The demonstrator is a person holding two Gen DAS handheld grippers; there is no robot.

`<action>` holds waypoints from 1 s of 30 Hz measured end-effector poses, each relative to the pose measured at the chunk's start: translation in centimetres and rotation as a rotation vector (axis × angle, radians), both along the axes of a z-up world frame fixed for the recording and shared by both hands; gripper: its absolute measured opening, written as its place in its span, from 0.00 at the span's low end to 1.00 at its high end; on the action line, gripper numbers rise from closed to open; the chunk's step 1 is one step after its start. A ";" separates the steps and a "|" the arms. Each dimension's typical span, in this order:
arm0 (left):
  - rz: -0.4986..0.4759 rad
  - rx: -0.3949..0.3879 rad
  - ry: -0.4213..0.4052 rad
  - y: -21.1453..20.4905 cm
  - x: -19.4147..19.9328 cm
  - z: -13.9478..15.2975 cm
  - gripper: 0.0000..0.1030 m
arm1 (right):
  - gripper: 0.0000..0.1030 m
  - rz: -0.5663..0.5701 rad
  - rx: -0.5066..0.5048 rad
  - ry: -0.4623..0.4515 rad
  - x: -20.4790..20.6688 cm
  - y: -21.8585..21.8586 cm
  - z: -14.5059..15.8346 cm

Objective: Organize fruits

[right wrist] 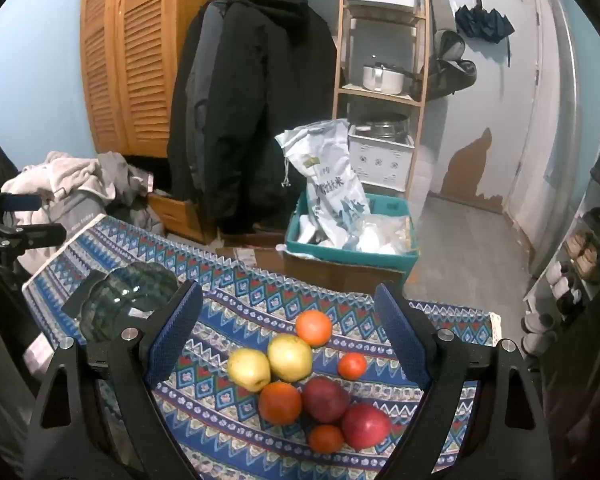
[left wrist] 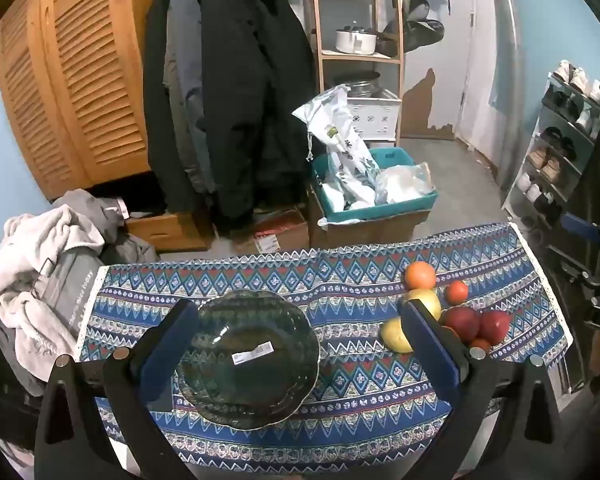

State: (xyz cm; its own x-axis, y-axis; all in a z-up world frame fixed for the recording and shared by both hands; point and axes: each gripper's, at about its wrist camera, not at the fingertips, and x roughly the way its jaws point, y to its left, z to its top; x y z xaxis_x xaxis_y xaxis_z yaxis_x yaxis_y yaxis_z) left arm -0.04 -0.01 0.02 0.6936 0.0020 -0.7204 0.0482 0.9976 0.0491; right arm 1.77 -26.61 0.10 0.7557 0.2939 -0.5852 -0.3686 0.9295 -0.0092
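Observation:
A dark glass bowl (left wrist: 248, 360) sits empty on the patterned blue tablecloth (left wrist: 360, 276); my left gripper (left wrist: 296, 344) is open above it, its fingers either side. The bowl also shows at the left of the right wrist view (right wrist: 128, 300). A cluster of fruit lies on the cloth (right wrist: 236, 292): two yellow apples (right wrist: 290, 358), two red apples (right wrist: 326, 398), an orange (right wrist: 314, 328), another orange (right wrist: 280, 404) and small tangerines (right wrist: 352, 366). My right gripper (right wrist: 288, 336) is open above the fruit, holding nothing. In the left wrist view the fruit (left wrist: 462, 322) lies right of the bowl.
Behind the table stand a teal bin with bags (right wrist: 352, 236), cardboard boxes (left wrist: 284, 232), hanging dark coats (left wrist: 228, 92), a wooden shelf with a pot (right wrist: 382, 76) and a louvred wardrobe (left wrist: 72, 80). A pile of clothes (left wrist: 40, 272) lies left; a shoe rack (left wrist: 556, 148) stands right.

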 end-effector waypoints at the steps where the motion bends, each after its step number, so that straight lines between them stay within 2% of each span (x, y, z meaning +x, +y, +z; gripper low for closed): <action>1: 0.000 0.002 -0.002 0.0 0.0 0.0 0.99 | 0.84 0.002 0.000 0.008 0.0 0.0 0.0; 30: 0.006 -0.006 0.004 0.2 -0.1 -0.2 0.99 | 0.84 0.019 0.012 0.012 0.0 0.0 -0.3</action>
